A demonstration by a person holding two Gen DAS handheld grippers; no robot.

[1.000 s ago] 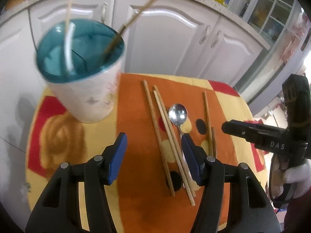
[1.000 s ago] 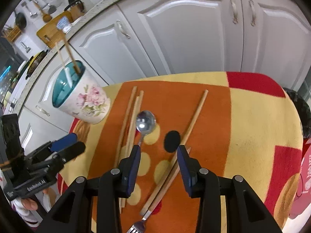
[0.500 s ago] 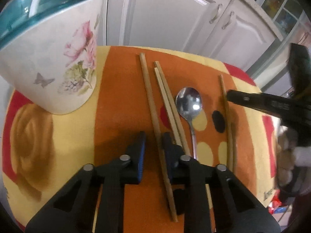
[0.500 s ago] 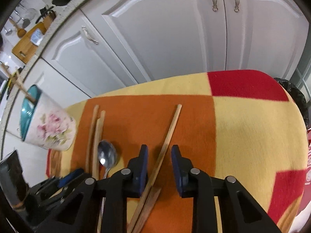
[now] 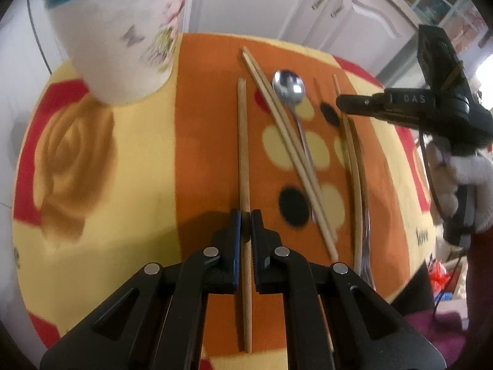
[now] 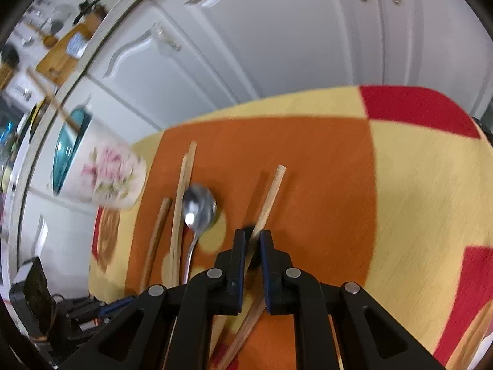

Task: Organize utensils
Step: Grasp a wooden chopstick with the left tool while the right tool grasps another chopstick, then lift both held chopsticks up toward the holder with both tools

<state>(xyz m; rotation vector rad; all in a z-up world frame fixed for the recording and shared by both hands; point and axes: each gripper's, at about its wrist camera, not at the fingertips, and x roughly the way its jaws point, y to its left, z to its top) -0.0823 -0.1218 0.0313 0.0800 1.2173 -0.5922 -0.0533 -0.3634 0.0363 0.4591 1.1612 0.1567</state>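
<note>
Left gripper (image 5: pixel 245 215) is clamped on the leftmost chopstick (image 5: pixel 243 141), lying on the cloth (image 5: pixel 138 160) beside the cup (image 5: pixel 123 30). The right gripper (image 6: pixel 252 239) has just been closing and now pinches a slanted chopstick (image 6: pixel 271 191). Only the left view shows the fork (image 5: pixel 366 265) and a gloved hand (image 5: pixel 468 169); only the right shows a stick (image 6: pixel 49 95) standing in the cup. The spoon (image 5: pixel 289 86) lies between the chopsticks.

Floral cup (image 5: pixel 123 30) blocks far-left corner; bare blanket (image 6: pixel 416 191) right of chopsticks (image 5: pixel 289 141) passable.
</note>
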